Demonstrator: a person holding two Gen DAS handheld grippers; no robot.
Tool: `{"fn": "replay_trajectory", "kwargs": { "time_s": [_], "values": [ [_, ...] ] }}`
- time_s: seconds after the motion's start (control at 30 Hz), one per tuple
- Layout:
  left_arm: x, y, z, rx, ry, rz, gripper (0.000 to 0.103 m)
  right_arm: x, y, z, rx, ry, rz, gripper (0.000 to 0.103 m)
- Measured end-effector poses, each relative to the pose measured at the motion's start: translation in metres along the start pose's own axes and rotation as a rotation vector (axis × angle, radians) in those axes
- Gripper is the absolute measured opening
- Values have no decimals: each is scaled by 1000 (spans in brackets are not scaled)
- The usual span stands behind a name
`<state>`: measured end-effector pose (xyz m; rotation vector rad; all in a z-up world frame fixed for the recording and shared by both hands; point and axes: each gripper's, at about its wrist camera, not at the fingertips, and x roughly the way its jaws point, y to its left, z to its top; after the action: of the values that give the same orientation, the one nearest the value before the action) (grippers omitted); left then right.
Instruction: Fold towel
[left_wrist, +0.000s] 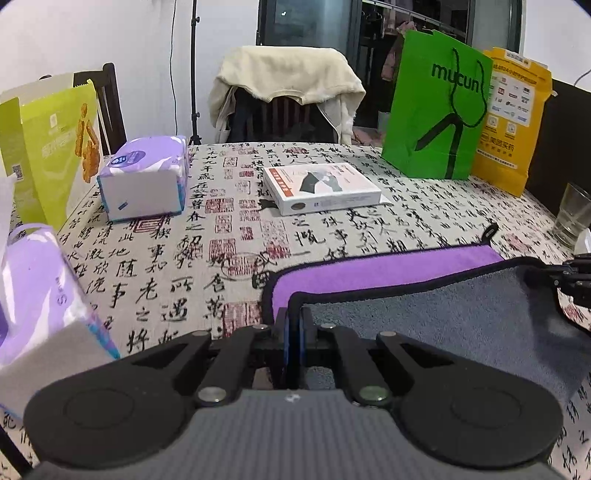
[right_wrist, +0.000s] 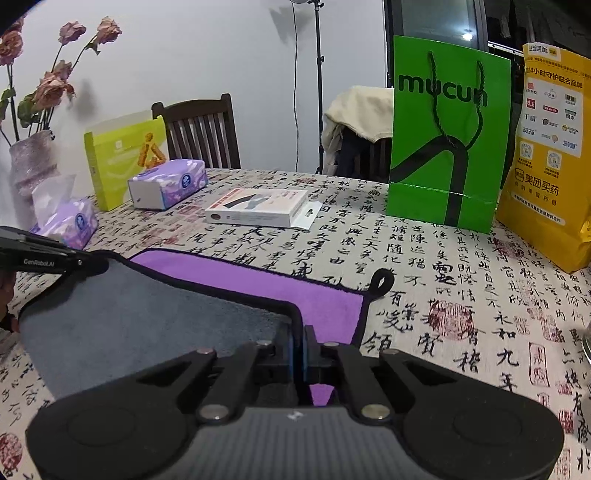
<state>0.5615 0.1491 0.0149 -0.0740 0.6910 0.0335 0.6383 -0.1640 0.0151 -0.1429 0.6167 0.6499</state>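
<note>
Both grippers, left gripper (left_wrist: 294, 325) and right gripper (right_wrist: 299, 341), pinch corners of your purple-and-grey, black-edged terry towel (left_wrist: 424, 306). Its lifted grey half at lower centre hangs over the purple; the first fold looks half done.

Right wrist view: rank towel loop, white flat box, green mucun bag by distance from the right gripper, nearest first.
From the right gripper, shut on the towel:
1. Towel loop, just ahead, slightly right, at the towel's far corner.
2. White flat box, mid-table, ahead and slightly left.
3. Green mucun bag, standing at the far right, beside the yellow bag.
</note>
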Motion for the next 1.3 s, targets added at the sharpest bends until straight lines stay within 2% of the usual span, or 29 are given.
{"fn": "replay_trajectory", "kwargs": {
  "time_s": [0.73,0.83,0.87,0.9,0.93,0.97,1.0,1.03,1.07,1.1,1.17,1.23,1.3],
  "values": [
    [54,16,34,-43,17,-9,6,48,-23,30,31,-5,-28,4],
    [61,18,35,-44,25,-6,9,56,-25,32,37,3,-34,4],
    [62,18,36,-41,24,2,12,59,-25,33,38,11,-40,5],
    [62,18,36,-35,21,14,25,62,-26,32,38,18,-45,7],
    [62,19,36,-30,11,28,46,65,-26,32,38,25,-51,10],
    [61,19,35,-29,2,37,56,66,-27,31,46,26,-62,15],
    [60,20,35,-29,-9,44,70,66,-29,30,59,25,-67,29],
    [58,21,34,-27,-19,46,77,65,-31,29,74,24,-65,40],
    [57,22,34,-24,-24,40,79,64,-33,29,89,20,-60,62],
    [56,23,34,-22,-22,33,82,62,-34,29,109,13,-55,73],
    [54,24,34,-24,-22,33,88,60,-35,30,118,9,-54,72],
    [51,25,33,-26,-26,40,95,58,-35,30,112,6,-56,74],
    [48,26,30,-31,-36,46,99,57,-33,30,110,7,-55,78]
  ]
}}
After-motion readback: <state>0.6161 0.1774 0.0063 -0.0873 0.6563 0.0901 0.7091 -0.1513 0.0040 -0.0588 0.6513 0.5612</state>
